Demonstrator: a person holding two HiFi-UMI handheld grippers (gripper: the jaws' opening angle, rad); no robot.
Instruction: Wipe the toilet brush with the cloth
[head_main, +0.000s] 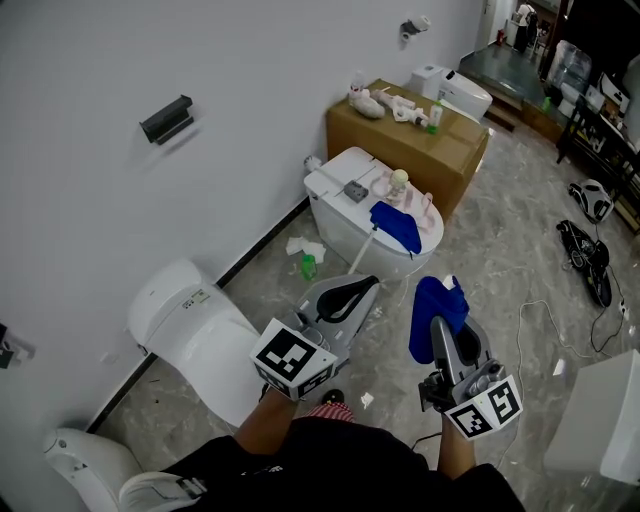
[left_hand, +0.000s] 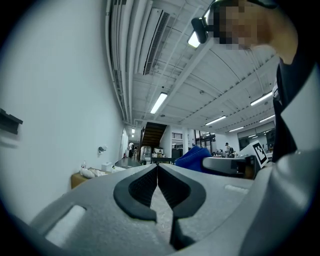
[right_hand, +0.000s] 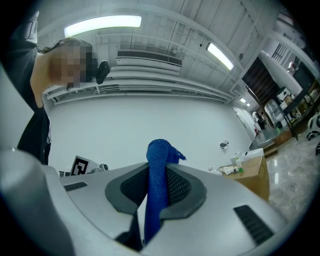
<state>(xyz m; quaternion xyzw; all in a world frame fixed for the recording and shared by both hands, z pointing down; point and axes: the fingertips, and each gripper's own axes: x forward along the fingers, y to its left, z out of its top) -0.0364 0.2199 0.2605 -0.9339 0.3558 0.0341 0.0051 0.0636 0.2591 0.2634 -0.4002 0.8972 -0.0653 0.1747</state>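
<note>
Head view: the slim white handle (head_main: 362, 250) that I take for the toilet brush leans against the white ceramic toilet (head_main: 335, 205), ahead of both grippers. Its long axis slants down toward the left gripper (head_main: 362, 287), which is the nearer one.

Left gripper view: the left gripper (left_hand: 157, 167) is closed with nothing between its jaws (brush out of frame).

Right gripper view: the right gripper (right_hand: 159, 172) is clamped on the blue woven cloth (right_hand: 159, 150).
</note>
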